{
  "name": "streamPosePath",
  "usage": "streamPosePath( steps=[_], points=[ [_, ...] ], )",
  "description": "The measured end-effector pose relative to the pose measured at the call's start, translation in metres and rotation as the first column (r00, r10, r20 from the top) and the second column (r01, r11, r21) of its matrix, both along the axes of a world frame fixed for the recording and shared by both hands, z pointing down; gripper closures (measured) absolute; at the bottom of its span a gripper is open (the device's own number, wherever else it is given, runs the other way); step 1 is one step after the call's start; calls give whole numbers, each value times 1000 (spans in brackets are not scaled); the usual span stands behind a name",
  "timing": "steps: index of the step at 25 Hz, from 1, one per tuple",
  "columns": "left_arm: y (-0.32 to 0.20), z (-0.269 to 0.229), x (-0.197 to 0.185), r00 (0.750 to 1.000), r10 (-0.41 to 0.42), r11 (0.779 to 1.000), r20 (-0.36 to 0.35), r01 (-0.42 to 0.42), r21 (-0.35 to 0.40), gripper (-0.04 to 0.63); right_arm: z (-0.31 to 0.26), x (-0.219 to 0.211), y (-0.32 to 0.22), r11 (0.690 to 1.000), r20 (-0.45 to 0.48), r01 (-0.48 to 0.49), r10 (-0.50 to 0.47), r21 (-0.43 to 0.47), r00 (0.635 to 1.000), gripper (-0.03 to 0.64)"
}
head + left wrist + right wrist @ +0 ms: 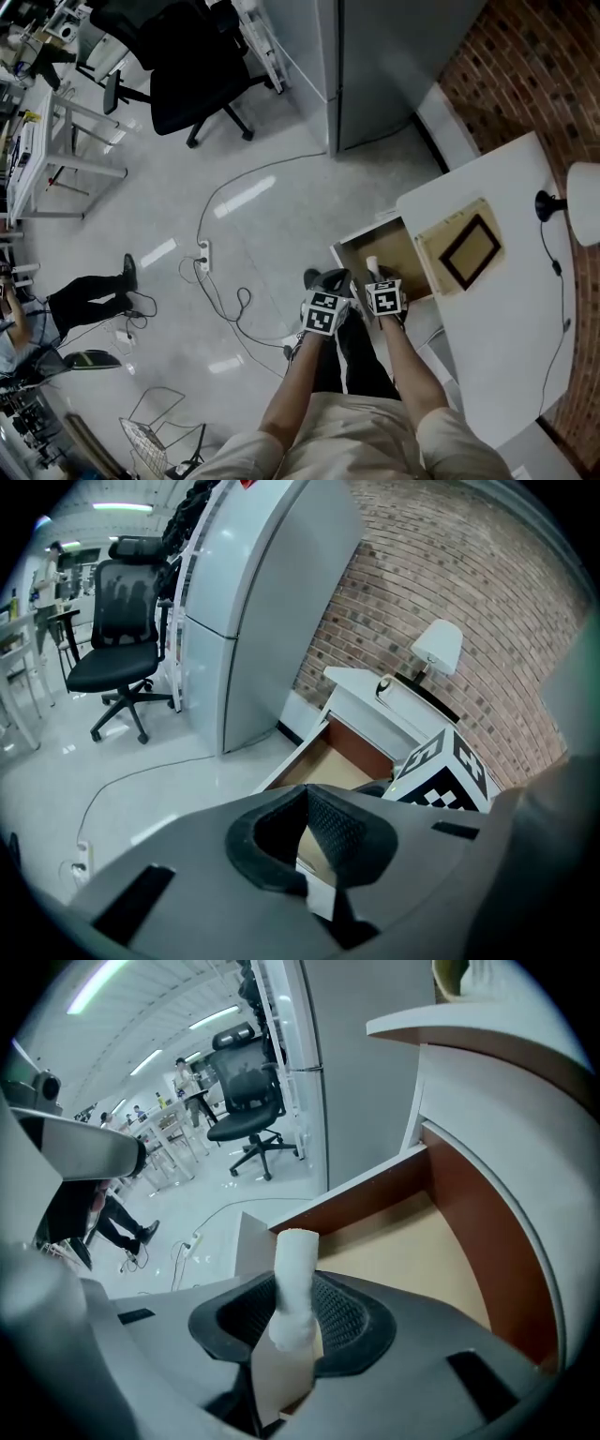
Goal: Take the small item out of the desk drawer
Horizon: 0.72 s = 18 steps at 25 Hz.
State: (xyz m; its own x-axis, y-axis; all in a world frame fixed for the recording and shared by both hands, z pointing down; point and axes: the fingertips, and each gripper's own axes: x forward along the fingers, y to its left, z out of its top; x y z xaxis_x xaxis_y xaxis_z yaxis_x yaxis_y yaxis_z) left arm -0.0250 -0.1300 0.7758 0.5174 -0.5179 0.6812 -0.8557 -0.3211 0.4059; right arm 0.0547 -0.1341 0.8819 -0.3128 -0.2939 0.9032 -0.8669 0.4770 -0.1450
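- Where is the item?
- The white cylinder (296,1260) is clamped in the right tongs (292,1309) at lower centre of frame. Its long axis is upright, and it sits above the open desk drawer (403,1241).
- And the left tongs (306,797)?
- Closed on nothing, just beside the right pair.

you've got a grey cabinet (394,66) up top. left of it: black office chair (192,75). below-left of it, on the floor: power strip (203,251) w/ cable. right of it: brick wall (525,75), white lamp (586,202).
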Motion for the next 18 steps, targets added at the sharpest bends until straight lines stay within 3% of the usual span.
streamPosePath(
  steps=[18],
  points=[
    [5, -71, 1, 999, 1, 999, 33, -2, 44, 578, -100, 5, 5, 993, 78, -56, 48, 102, 996, 469]
  ],
)
